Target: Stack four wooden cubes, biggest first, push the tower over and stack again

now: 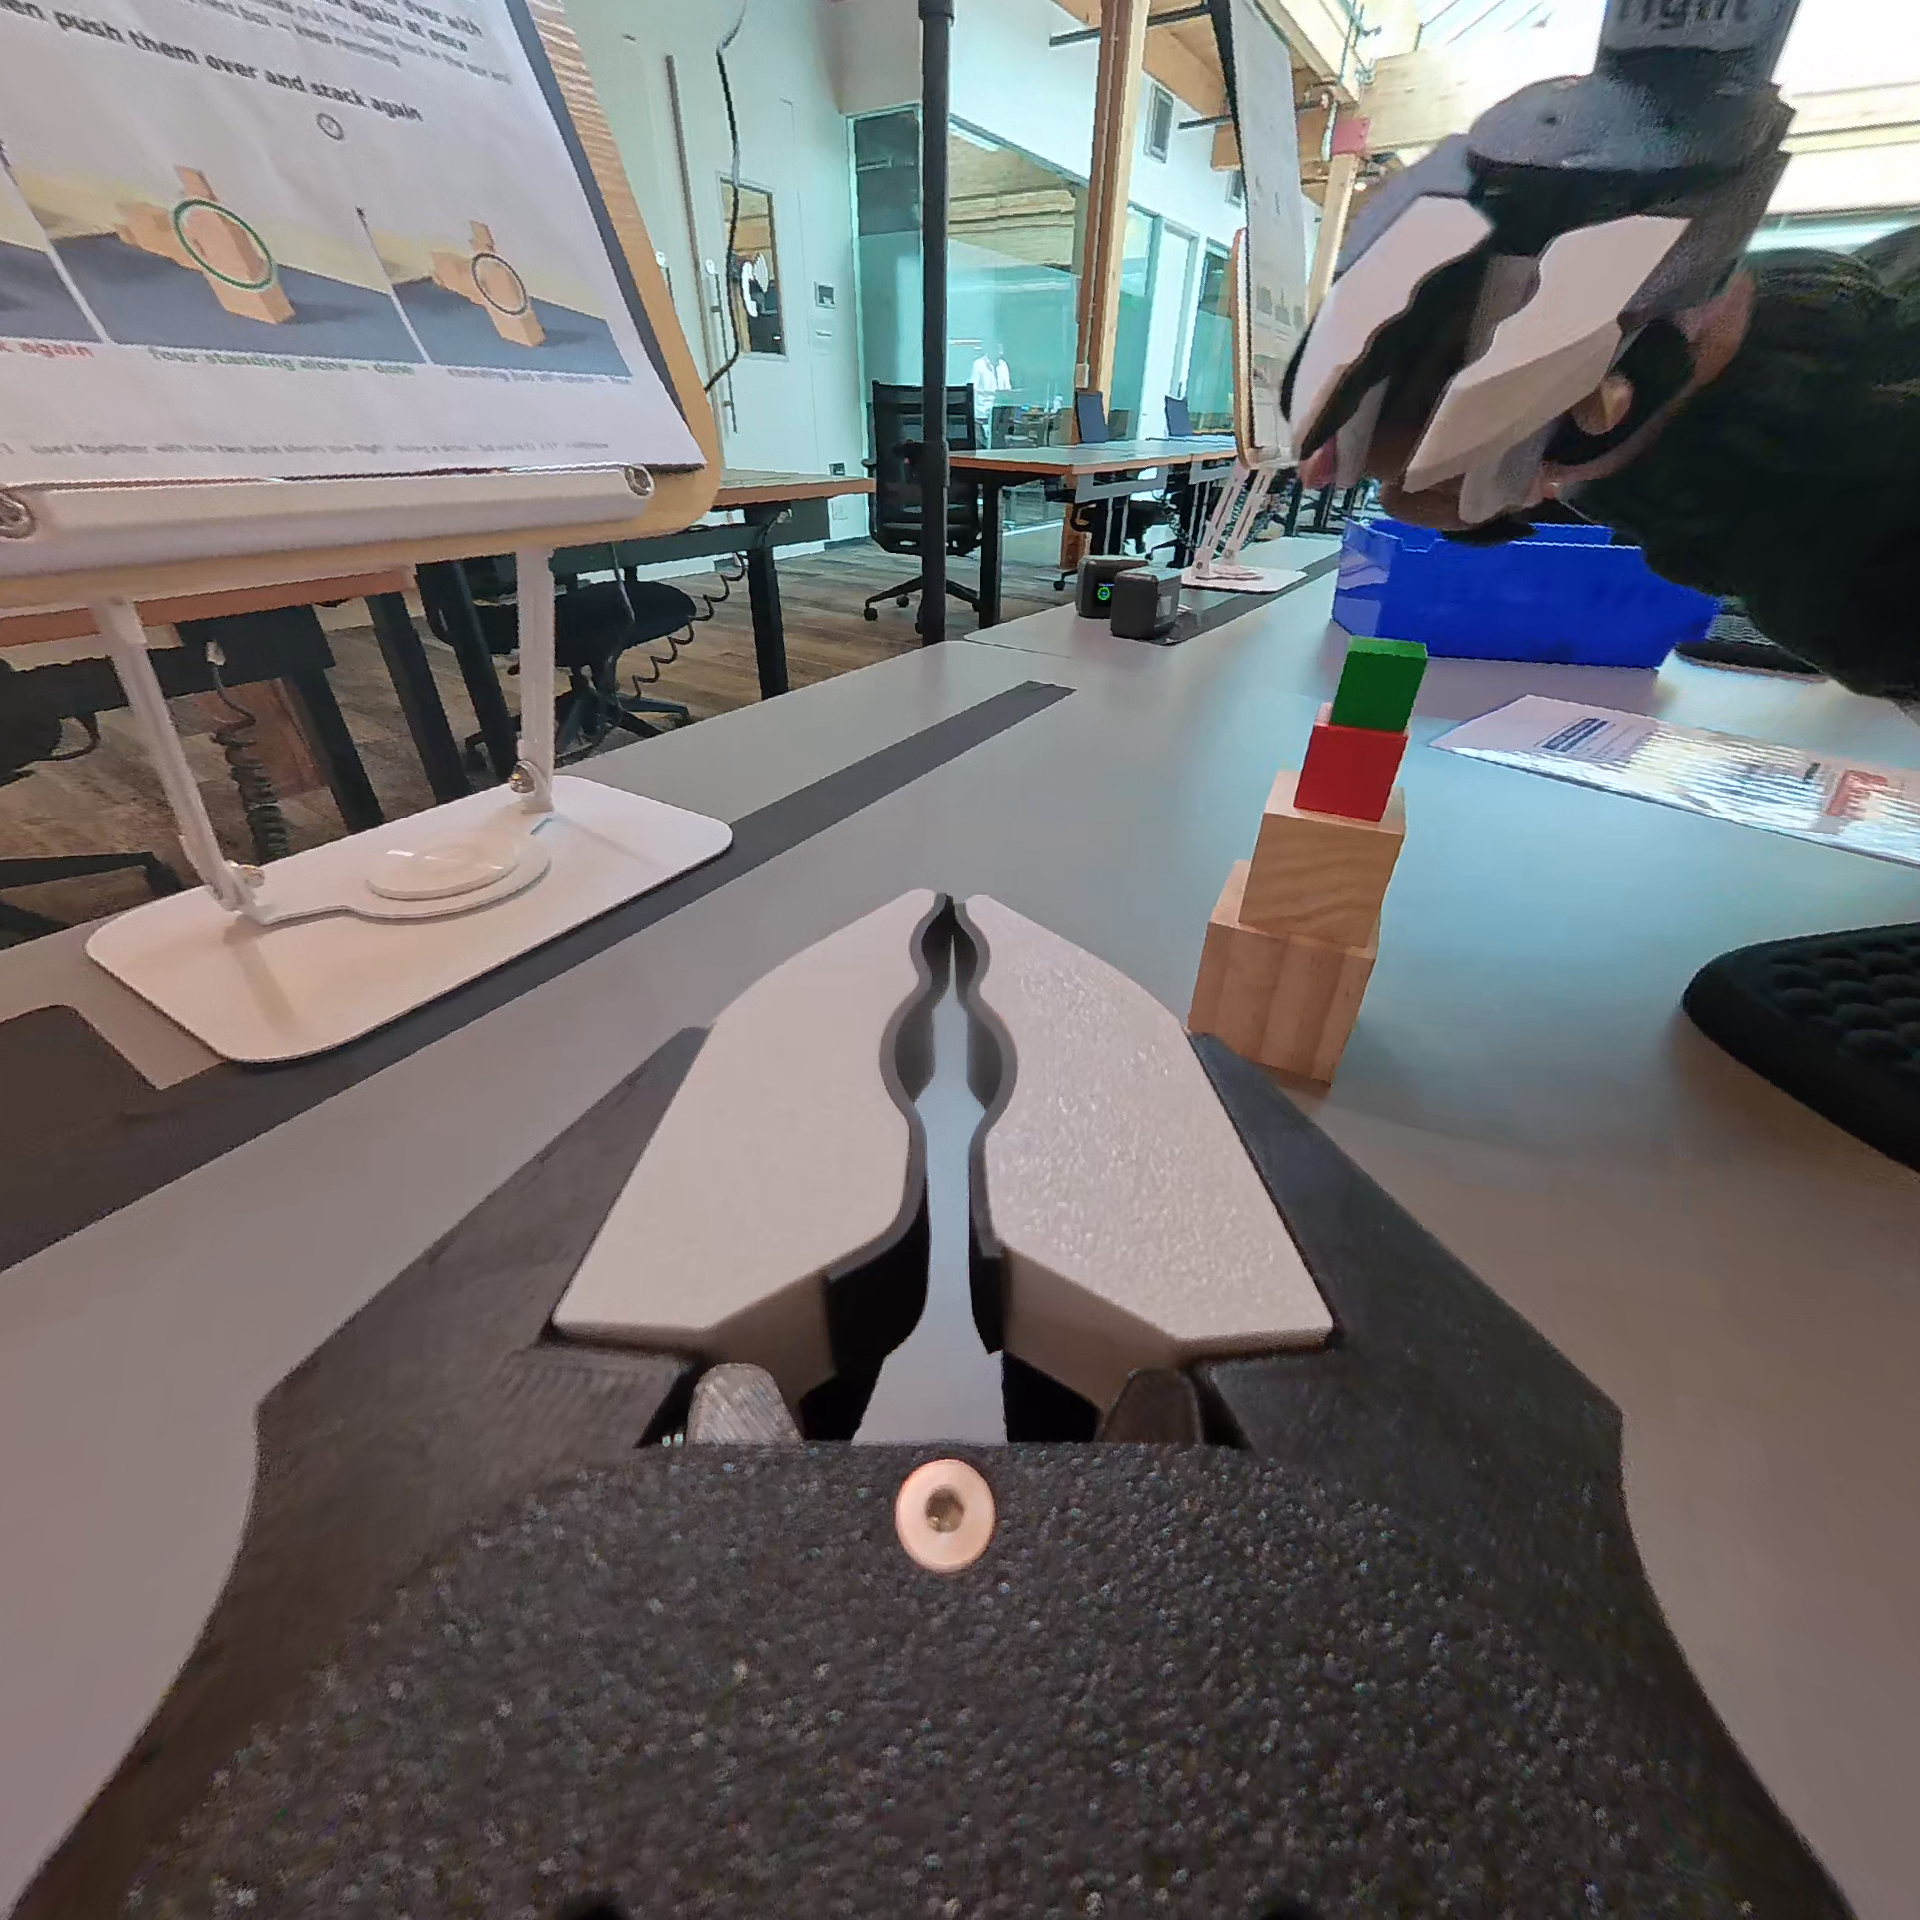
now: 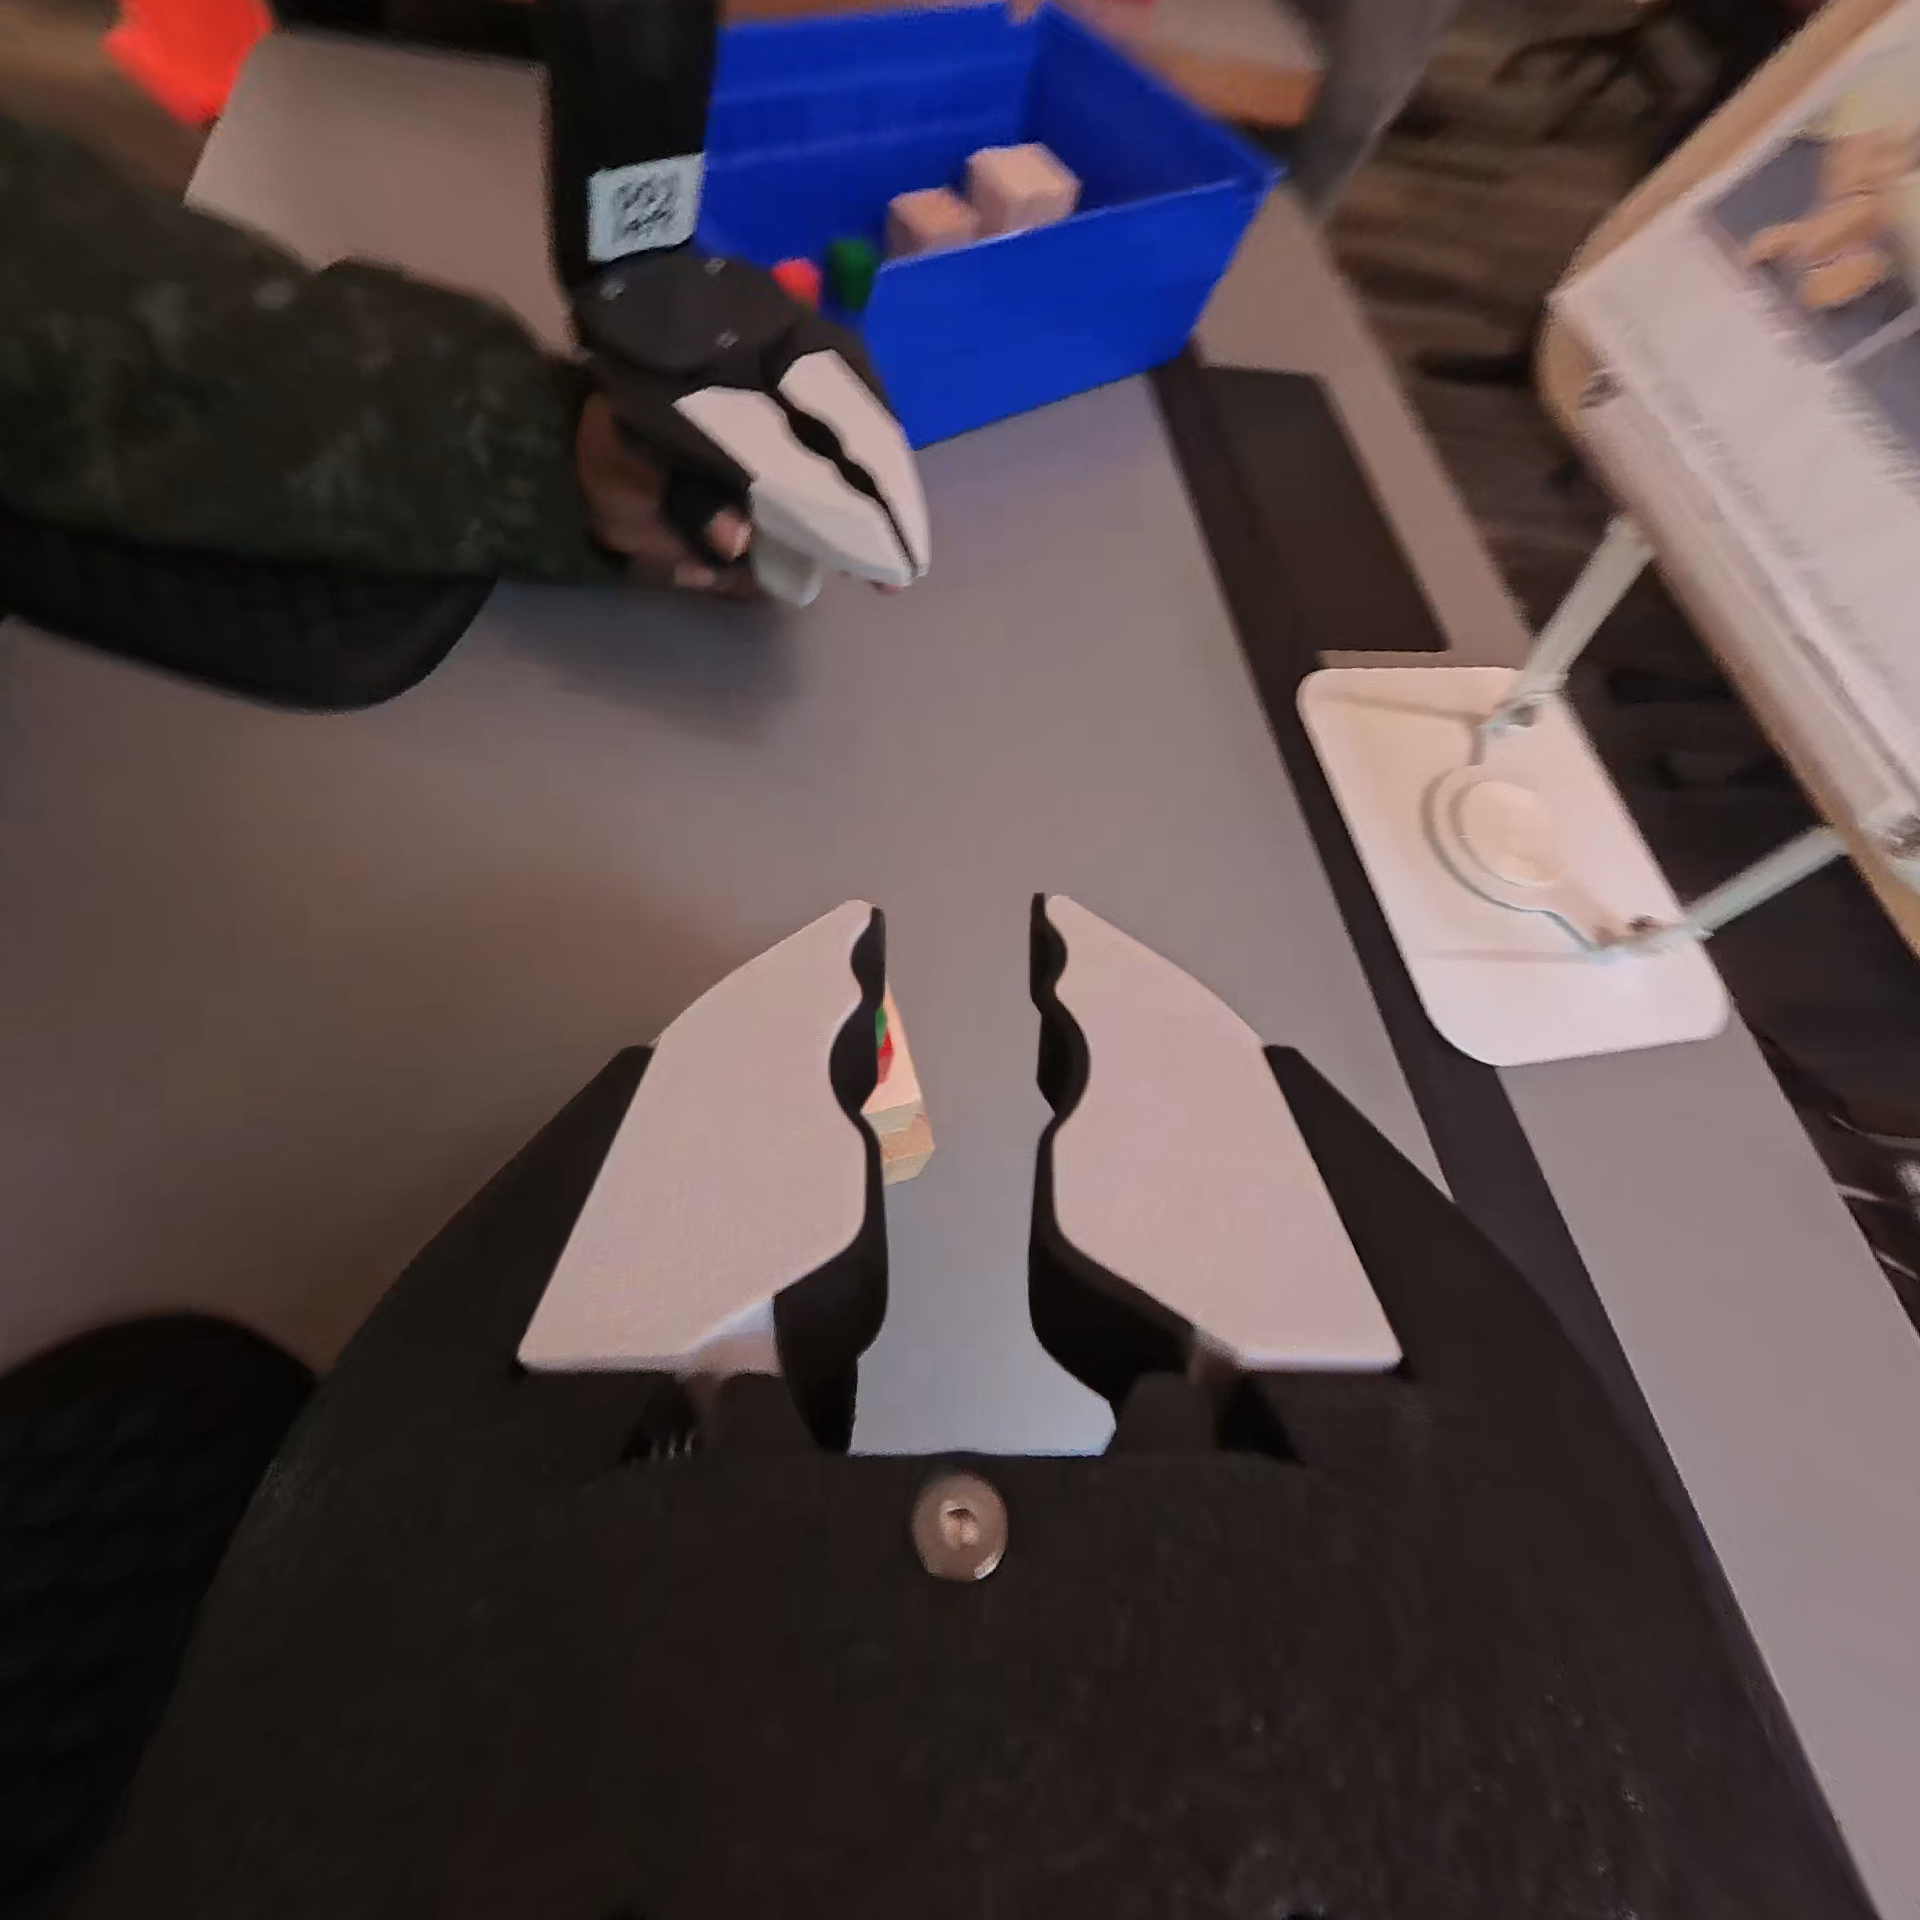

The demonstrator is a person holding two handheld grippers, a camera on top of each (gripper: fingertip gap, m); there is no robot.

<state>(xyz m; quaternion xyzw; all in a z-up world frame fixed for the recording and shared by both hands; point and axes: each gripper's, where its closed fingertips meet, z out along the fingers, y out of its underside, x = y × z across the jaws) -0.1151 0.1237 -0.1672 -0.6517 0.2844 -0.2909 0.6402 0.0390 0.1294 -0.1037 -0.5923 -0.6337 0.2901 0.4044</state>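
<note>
Left wrist view: left gripper (image 1: 948,914), jaws closed on nothing, low over grey table (image 1: 1039,790); four-block stack (image 1: 1320,873) standing just right: two wooden, red, green on top.

Right wrist view: right gripper (image 2: 956,920), parted, empty, above stack (image 2: 896,1081); blue bin (image 2: 1039,301) beyond, blocks inside.

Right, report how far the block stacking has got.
Done: four blocks stand stacked on the table: two wooden blocks, then a red block, then a green block. In hand: nothing; left tongs shut, right tongs open above the stack. Left: more blocks lie in the blue bin.
</note>
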